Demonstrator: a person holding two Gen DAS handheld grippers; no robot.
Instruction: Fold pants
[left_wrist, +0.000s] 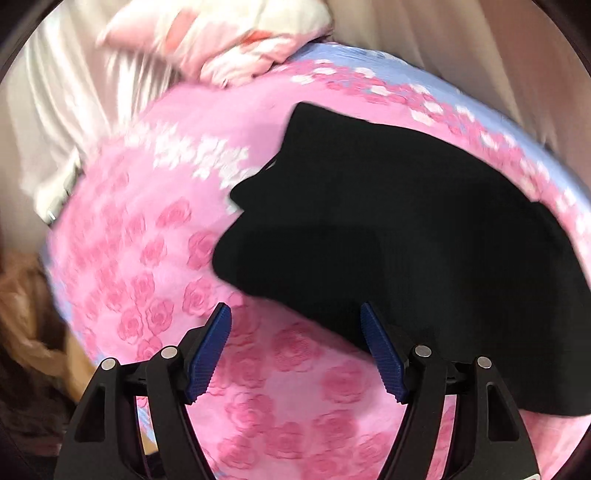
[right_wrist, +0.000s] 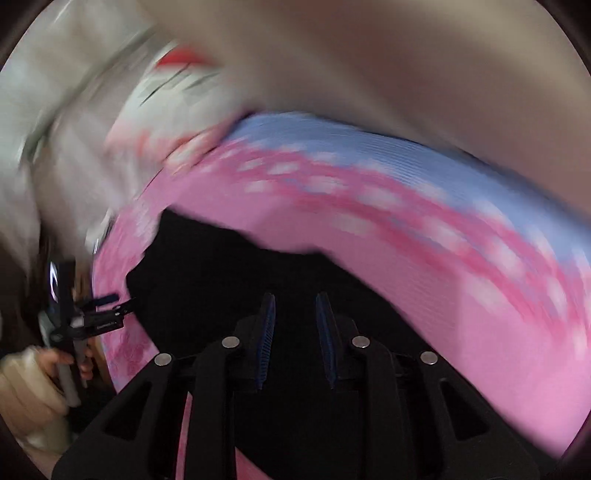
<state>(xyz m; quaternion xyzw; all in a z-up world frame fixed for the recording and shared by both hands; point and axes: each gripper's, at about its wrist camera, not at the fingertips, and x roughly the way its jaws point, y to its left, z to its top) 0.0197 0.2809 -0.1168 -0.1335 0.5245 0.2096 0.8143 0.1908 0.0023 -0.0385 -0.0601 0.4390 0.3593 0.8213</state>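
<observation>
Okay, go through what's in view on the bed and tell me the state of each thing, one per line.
black pants: lying bunched on the bed, not neatly folded
left gripper: open, nothing between its fingers, at the pants' edge
right gripper: narrow gap, over the pants; grip cannot be told
rose bedspread: spread flat under the pants
pink and white bedding: heaped at the far end
</observation>
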